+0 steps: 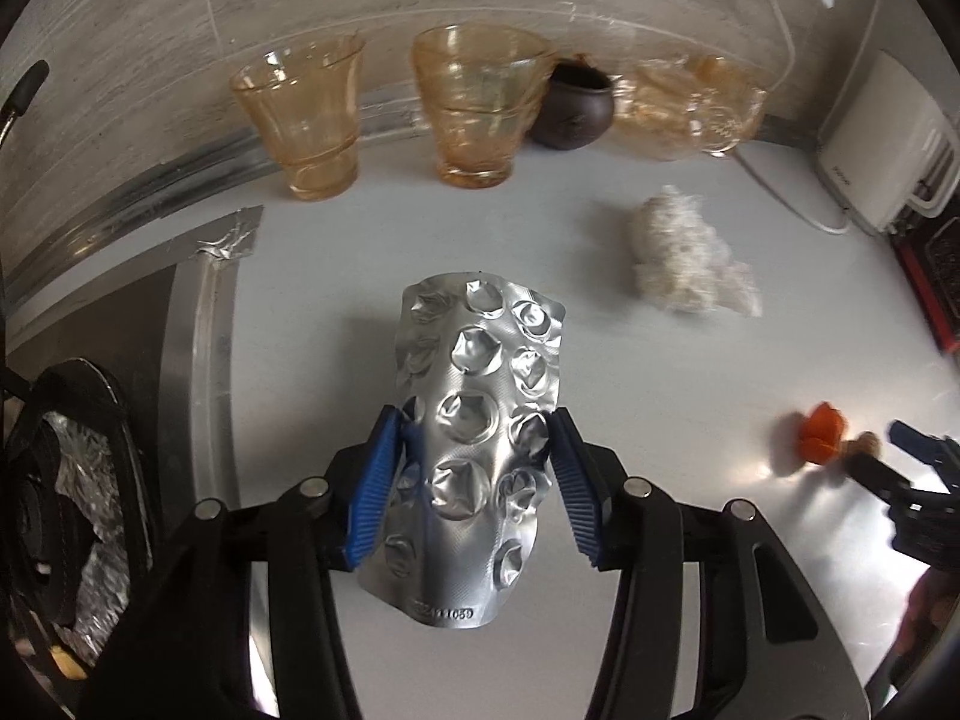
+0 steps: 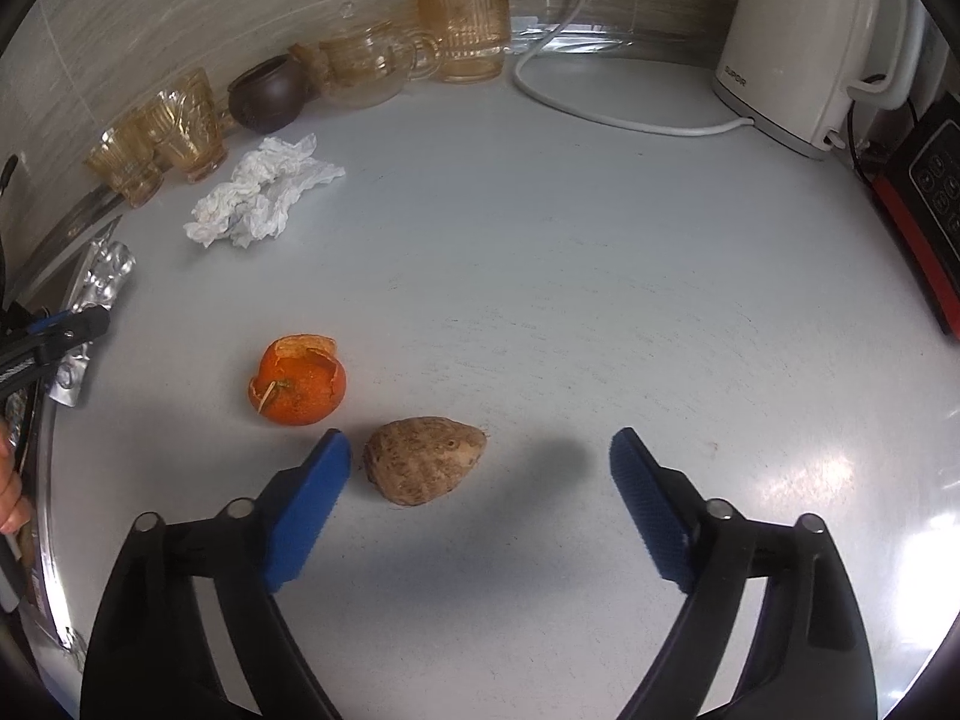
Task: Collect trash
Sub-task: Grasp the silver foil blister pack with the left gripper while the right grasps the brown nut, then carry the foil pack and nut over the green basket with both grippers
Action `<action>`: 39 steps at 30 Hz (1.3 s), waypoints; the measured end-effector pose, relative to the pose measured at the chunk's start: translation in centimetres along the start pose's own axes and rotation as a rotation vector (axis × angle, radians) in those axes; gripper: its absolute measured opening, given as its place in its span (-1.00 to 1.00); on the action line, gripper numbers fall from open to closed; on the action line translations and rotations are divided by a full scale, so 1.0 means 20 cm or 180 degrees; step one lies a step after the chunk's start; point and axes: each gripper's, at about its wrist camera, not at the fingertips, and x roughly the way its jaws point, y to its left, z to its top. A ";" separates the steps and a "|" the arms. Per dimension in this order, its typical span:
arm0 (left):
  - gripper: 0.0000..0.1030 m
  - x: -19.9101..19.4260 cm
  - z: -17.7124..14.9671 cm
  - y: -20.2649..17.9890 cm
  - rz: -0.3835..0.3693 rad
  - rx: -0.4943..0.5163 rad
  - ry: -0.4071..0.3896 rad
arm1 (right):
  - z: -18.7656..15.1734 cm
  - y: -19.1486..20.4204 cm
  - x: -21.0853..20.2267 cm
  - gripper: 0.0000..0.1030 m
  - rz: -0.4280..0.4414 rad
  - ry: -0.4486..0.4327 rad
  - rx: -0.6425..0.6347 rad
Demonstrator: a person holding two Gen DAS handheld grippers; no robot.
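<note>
My left gripper [image 1: 477, 429] is shut on an empty silver blister pack [image 1: 477, 414] and holds it above the white counter [image 1: 336, 276]. The pack and that gripper also show at the left edge of the right wrist view [image 2: 99, 276]. A crumpled white tissue [image 1: 684, 258] lies beyond it, also in the right wrist view [image 2: 258, 192]. My right gripper [image 2: 480, 450] is open just above the counter. A brown seed-like lump [image 2: 426, 459] lies between its fingers, close to the left finger [image 2: 312, 492]. An orange peel [image 2: 297, 381] lies just beyond, also in the left wrist view [image 1: 822, 429].
Amber glass cups [image 1: 312, 120] [image 1: 474, 102], a dark small pot [image 1: 573, 105] and glassware line the back wall. A white kettle [image 2: 804, 42] with its cord [image 2: 576, 102] stands at back right. A black and red appliance [image 2: 924, 198] is at right. A stove burner [image 1: 54, 480] lies left.
</note>
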 end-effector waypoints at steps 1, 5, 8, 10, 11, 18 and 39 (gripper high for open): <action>-0.05 -0.02 0.00 -0.01 -0.0038 0.0006 -0.0007 | 0.00 0.00 0.00 0.63 0.0001 0.0005 -0.0011; -0.05 -0.09 0.00 -0.05 -0.0153 0.0032 -0.0005 | -0.01 0.02 0.02 0.39 -0.0018 0.0051 -0.0061; -0.05 -0.09 0.00 -0.08 -0.0177 0.0092 0.0037 | -0.01 0.03 0.01 0.08 -0.0015 0.0045 -0.0097; -0.05 -0.11 -0.01 -0.08 -0.0186 0.0116 0.0049 | 0.00 0.03 0.00 -0.19 0.0010 0.0049 -0.0087; -0.05 -0.11 -0.01 -0.09 -0.0195 0.0118 0.0050 | 0.00 0.03 0.00 -0.19 0.0011 0.0062 -0.0080; -0.05 -0.19 -0.07 -0.16 -0.0248 0.0189 0.0002 | -0.06 0.02 -0.06 -0.20 0.0033 0.0066 -0.0097; -0.04 -0.74 -0.73 -0.57 -0.0305 0.0263 0.0061 | -0.83 -0.19 -0.65 -0.20 0.0175 0.0033 -0.0148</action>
